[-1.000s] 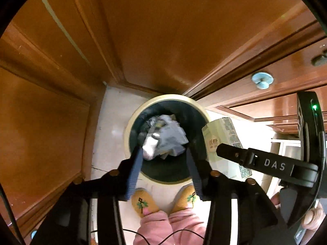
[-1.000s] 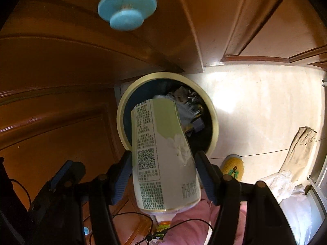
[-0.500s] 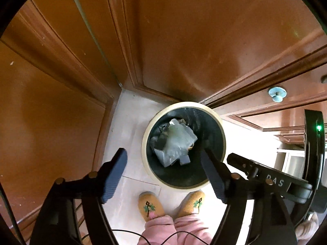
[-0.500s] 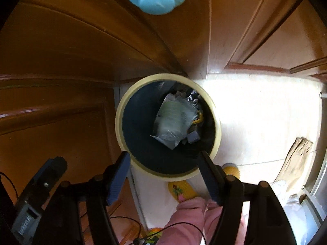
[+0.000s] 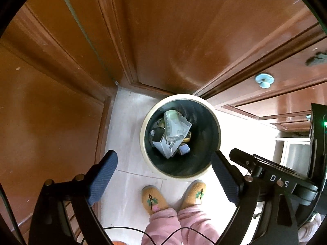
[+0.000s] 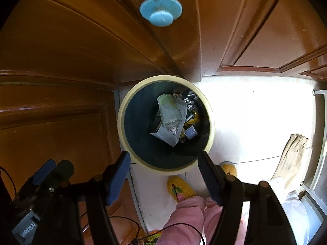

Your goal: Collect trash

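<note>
Your left claw [image 5: 163, 175] points straight down, jaws just been opening, now spread wide, nothing between pads. Your right claw [image 6: 164, 178] tilted steeply down, jaws apart, empty. Your slippered feet below both.

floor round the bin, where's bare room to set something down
Bare tile lies left of the cream-rimmed round bin, against the wooden panel, and on its far right side. Crowded: the yellow slippers by the near rim, the tan paper bag further right.

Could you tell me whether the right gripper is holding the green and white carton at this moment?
No, the right gripper stands open and empty above the bin, and the carton lies inside on the other trash.
</note>
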Motion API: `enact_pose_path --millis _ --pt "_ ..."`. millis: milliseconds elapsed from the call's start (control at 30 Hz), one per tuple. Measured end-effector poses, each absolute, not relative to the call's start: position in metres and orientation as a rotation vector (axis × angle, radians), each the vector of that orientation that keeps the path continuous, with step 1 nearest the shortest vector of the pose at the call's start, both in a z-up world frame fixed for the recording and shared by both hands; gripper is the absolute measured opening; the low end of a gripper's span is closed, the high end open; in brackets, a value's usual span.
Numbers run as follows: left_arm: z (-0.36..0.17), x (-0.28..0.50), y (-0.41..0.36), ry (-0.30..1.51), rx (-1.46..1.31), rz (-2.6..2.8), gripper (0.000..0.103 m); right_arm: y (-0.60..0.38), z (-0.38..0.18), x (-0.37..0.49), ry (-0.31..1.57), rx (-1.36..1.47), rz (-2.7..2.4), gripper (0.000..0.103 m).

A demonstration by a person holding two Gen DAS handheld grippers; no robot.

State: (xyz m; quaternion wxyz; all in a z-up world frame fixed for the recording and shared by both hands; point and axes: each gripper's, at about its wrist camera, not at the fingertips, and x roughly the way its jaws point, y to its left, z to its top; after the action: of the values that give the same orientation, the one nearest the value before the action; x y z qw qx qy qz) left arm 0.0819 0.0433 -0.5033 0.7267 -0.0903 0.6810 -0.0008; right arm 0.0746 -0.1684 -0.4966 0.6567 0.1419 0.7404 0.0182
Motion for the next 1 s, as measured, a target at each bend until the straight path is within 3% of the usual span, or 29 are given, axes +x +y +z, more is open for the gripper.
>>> enact_pose_path --millis 233,700,1000 --pt "-0.432 0.074 0.04 1.463 -0.204 -0.017 0.092 -0.17 -0.429 0.065 1.648 0.309 0.047 0.069" --pt "-0.227 0.075 0.034 1.224 -0.194 -0.079 0.092 -0.172 -0.239 0.056 1.473 0.275 0.097 0.069" --pt "-0.133 0.089 0.033 1.096 -0.205 -0.088 0.092 -0.159 -0.151 0.051 1.371 0.249 0.172 0.069"
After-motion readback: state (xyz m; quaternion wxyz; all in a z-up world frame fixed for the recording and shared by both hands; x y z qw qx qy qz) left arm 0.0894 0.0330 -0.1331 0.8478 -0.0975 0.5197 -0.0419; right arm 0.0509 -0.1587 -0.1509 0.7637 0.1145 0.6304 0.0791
